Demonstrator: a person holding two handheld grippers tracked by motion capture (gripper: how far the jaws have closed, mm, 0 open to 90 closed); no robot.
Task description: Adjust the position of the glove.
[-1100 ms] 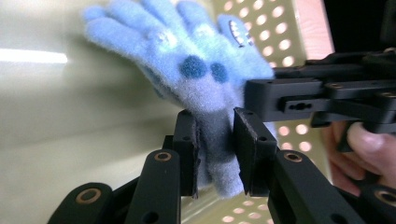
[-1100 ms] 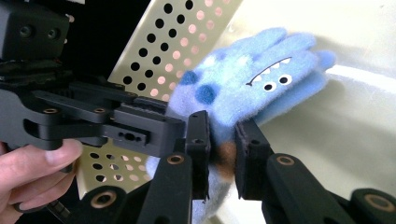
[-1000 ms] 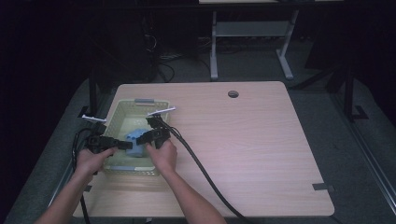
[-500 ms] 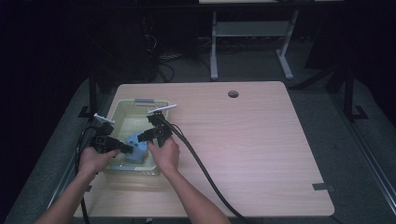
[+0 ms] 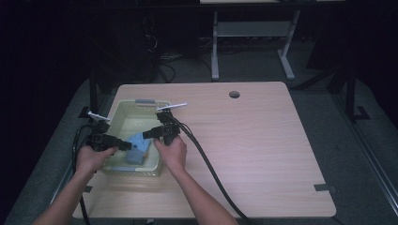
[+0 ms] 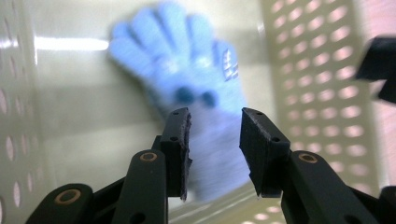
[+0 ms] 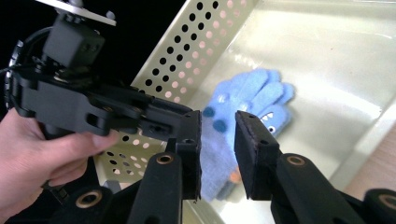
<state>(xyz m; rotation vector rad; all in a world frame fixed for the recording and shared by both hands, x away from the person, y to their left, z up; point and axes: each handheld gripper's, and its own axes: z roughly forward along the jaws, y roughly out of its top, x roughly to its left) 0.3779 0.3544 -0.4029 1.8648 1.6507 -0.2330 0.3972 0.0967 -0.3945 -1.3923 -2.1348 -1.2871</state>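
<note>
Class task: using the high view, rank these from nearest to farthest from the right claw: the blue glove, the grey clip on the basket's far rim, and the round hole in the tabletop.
1. Blue glove, inside the basket, just beside the right claw.
2. Grey clip, on the basket's far rim, beyond the claw.
3. Round hole, near the table's far edge, well off to the right.
</note>
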